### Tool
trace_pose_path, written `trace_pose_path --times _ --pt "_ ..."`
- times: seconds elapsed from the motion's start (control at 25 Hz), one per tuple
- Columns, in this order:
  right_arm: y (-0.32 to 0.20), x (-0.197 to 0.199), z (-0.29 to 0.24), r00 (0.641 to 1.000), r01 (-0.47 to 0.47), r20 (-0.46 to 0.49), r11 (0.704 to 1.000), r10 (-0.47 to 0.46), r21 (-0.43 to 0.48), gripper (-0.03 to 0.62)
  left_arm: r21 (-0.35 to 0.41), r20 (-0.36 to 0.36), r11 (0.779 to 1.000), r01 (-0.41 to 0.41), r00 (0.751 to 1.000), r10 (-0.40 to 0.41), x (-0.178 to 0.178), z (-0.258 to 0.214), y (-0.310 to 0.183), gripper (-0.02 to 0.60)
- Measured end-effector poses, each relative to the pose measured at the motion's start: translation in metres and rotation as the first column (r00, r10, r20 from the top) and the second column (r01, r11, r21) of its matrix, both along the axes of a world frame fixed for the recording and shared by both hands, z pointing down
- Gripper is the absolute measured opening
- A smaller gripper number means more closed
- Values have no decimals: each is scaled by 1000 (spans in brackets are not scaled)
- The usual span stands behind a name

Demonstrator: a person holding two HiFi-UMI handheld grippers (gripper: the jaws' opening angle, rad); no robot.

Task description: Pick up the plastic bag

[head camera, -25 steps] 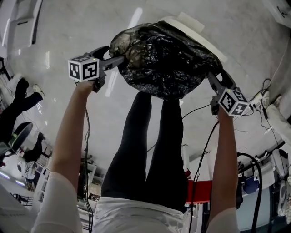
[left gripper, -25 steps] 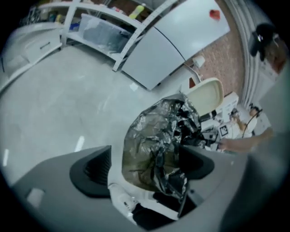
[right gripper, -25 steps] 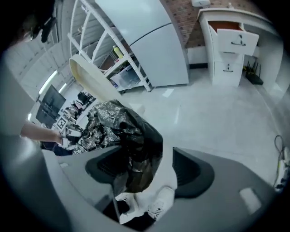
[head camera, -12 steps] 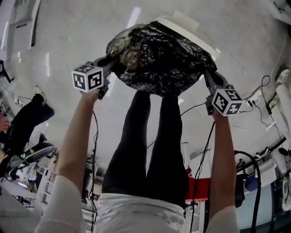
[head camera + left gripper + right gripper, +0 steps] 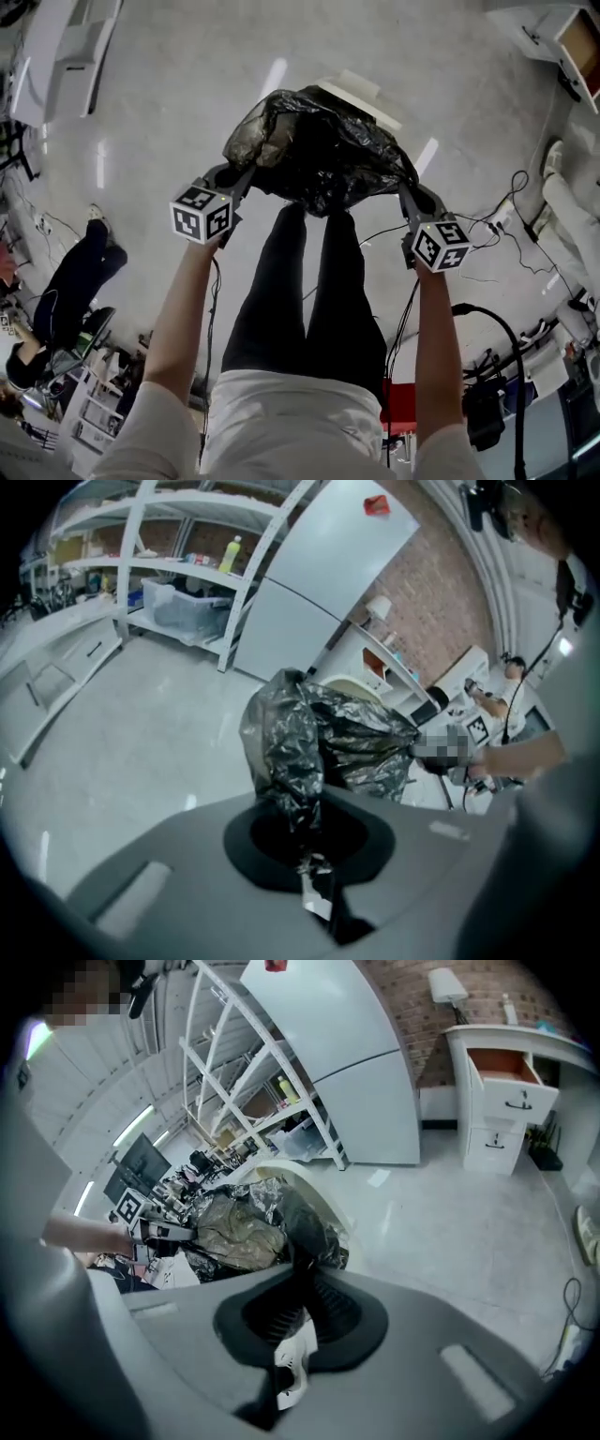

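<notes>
A full, crinkled black plastic bag [image 5: 319, 150] hangs in the air between my two grippers, above a white bin [image 5: 361, 94]. My left gripper [image 5: 246, 173] is shut on the bag's left edge, and the film [image 5: 291, 761] runs straight into its closed jaws. My right gripper [image 5: 405, 190] is shut on the bag's right edge [image 5: 298, 1232]. The bag [image 5: 248, 1227] bulges with brownish contents. Each gripper view shows the other gripper across the bag.
A white lidded bin [image 5: 361, 691] stands on the pale floor under the bag. White shelving [image 5: 178, 564], a white cabinet [image 5: 375, 1082] and a drawer unit [image 5: 506, 1101] line the walls. Cables [image 5: 487, 234] lie on the floor at right; a person [image 5: 75, 281] stands at left.
Both grippers have drawn back toward me and closer together, lifting the bag. The bag has gathered into a narrower bundle, clear of the bin.
</notes>
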State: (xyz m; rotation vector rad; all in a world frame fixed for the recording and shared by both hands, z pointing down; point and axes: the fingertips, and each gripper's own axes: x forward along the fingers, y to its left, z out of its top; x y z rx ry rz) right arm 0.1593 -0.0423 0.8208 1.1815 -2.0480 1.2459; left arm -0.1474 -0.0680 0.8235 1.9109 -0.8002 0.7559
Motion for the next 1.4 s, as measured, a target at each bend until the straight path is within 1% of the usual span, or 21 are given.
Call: trace_pose_path --times 0.12,0.32,0.48,0.8,0.92,1.12,1.24,1.4 --pt "8 -2 -42 1000 -5 0 1000 5 23 5 32 2 999 3 1000 -3 9 -48 7 6" --pt "22 -5 -101 1000 -9 -9 999 9 33 5 68 26 997 -47 999 45 17 -118 27 6" --pt "32 -10 -153 1000 -3 -23 999 4 53 5 104 22 992 -70 997 68 15 -174 39 6" --pt "61 -22 -253 998 54 -43 992 -49 117 5 166 26 982 -91 996 88 16 -278 66 6" --pt "72 -23 -287 998 47 -40 986 -41 158 5 200 24 973 -116 993 114 19 -314 76 6" --pt "84 -21 -337 1000 10 -31 975 -4 222 5 259 23 955 -142 990 141 20 -364 88 6" --pt "95 -17 -361 1000 -16 -17 967 21 252 5 285 19 948 -141 990 141 23 -393 95 6" --pt "98 -10 -395 999 -49 8 954 48 297 5 334 9 932 -138 990 143 29 -433 99 6"
